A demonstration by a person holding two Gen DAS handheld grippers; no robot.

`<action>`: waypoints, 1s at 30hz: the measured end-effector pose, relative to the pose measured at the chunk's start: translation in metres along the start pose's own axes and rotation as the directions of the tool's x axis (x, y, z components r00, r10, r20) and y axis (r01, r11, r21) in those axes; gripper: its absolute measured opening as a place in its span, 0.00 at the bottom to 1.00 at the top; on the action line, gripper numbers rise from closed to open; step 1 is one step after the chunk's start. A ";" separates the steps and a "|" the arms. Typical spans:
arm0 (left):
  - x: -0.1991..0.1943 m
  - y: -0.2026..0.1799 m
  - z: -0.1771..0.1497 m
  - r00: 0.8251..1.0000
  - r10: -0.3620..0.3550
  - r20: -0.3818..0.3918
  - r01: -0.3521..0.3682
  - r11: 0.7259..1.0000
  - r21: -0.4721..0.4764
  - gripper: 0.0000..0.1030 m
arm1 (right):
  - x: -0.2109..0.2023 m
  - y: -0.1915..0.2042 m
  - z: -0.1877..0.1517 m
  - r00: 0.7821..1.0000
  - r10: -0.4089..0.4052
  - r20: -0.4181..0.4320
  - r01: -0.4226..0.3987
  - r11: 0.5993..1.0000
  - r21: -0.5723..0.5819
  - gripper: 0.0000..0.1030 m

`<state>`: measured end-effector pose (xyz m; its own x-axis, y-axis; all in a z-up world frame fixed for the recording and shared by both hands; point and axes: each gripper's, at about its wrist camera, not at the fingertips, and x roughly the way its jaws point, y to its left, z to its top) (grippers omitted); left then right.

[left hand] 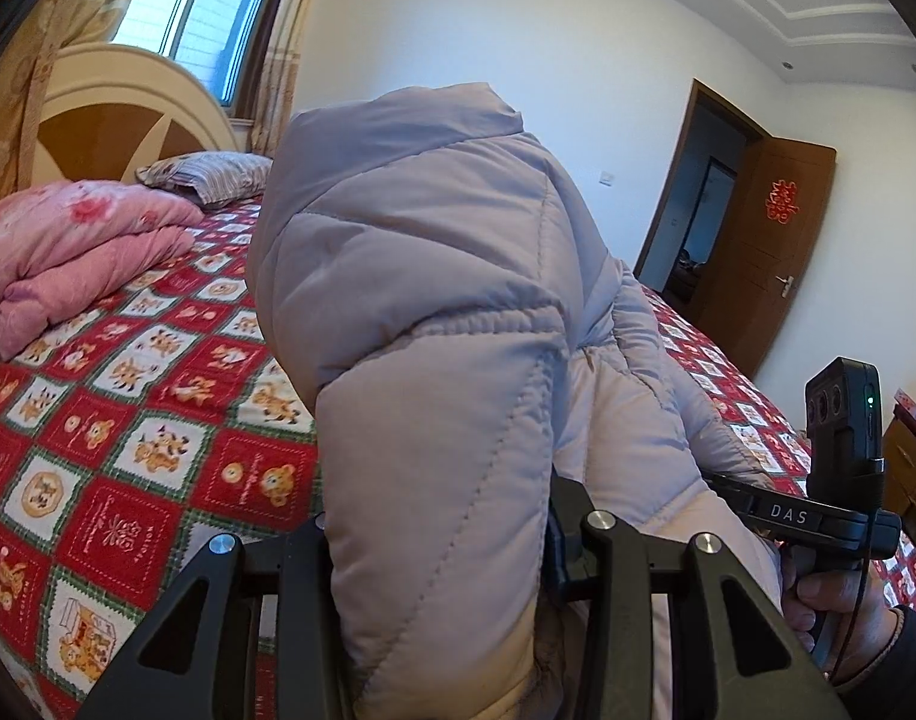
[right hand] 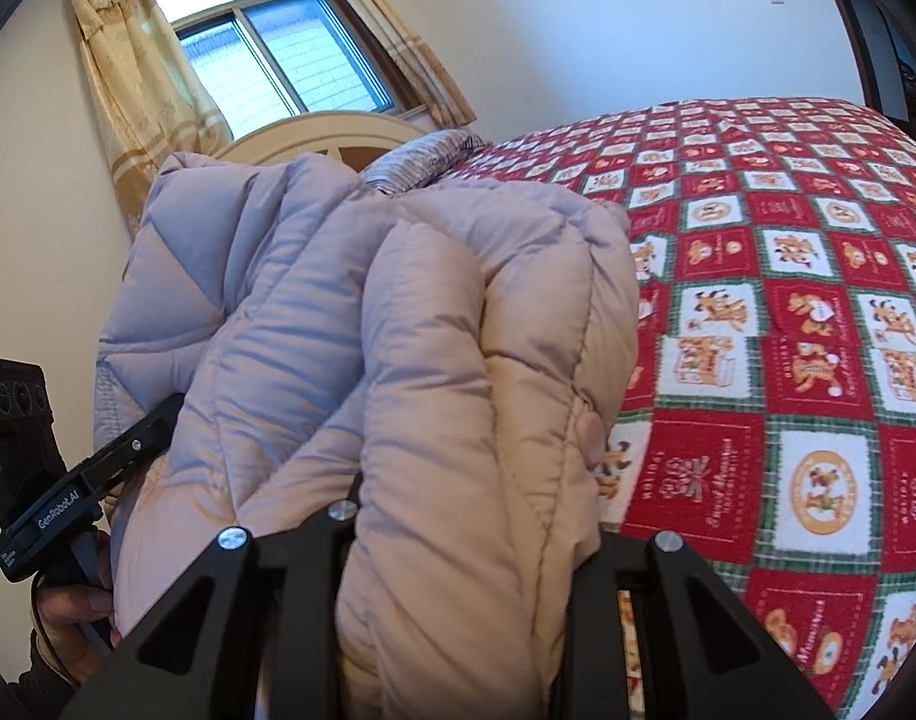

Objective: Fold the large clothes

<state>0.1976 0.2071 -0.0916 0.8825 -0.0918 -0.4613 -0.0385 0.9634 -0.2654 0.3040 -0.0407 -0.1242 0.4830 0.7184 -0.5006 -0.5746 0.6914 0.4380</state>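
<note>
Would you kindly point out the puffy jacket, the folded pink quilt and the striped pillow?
puffy jacket [left hand: 434,312]: left wrist view, on its quilted lilac shell.
folded pink quilt [left hand: 68,252]: left wrist view, on its top fold.
striped pillow [left hand: 212,175]: left wrist view, on its striped face.

Right gripper [right hand: 458,546] clamped on puffy jacket [right hand: 398,312]; left gripper [right hand: 158,420] grips jacket's far side above bedspread [right hand: 788,300].

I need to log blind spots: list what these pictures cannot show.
- Left gripper fingertips: left wrist view, buried in the puffer jacket.
- Right gripper fingertips: right wrist view, same jacket covers them.
- Jacket's lower end: cut off by both bottom edges.
- Bed beneath the jacket: hidden.
</note>
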 end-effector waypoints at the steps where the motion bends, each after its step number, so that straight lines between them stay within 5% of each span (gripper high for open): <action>1: 0.000 0.003 0.000 1.000 0.003 -0.002 -0.003 1.000 -0.003 0.40 | 0.004 0.002 0.000 1.000 0.001 -0.006 -0.001 1.000 -0.002 0.27; 30: 0.021 0.074 -0.021 0.997 0.037 -0.061 -0.044 0.993 -0.110 0.40 | 0.076 0.029 -0.001 0.994 -0.018 -0.109 0.014 0.999 -0.042 0.27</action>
<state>0.2029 0.2706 -0.1386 0.8501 -0.0713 -0.5217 -0.1284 0.9328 -0.3367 0.3232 0.0345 -0.1506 0.4184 0.6931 -0.5869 -0.5950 0.6974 0.3994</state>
